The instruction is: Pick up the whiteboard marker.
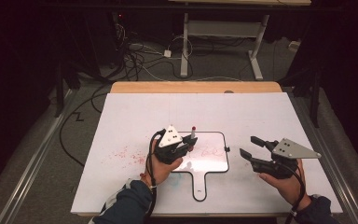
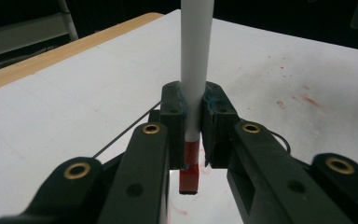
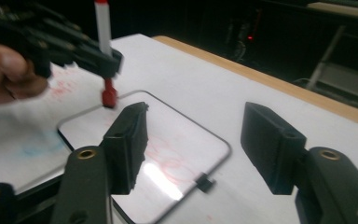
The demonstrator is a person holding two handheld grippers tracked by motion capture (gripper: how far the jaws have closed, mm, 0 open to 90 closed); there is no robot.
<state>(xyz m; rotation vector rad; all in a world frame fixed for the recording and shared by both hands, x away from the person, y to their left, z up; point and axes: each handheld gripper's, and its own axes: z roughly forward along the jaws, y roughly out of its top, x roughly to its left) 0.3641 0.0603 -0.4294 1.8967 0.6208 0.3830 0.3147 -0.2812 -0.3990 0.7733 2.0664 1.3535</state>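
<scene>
Red marker [image 2: 195,93] stands upright, tip down on the small whiteboard [image 1: 214,161] near its 11 o'clock corner, clamped in our left gripper [image 1: 182,148]; we keep pressure light, strokes inside the frame; right gripper [image 1: 251,147] empty, jaws apart at 3 o'clock

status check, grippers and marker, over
Left gripper shut on marker, upright, cap on whiteboard. Right gripper open, nothing between jaws. Nothing in the way.
</scene>
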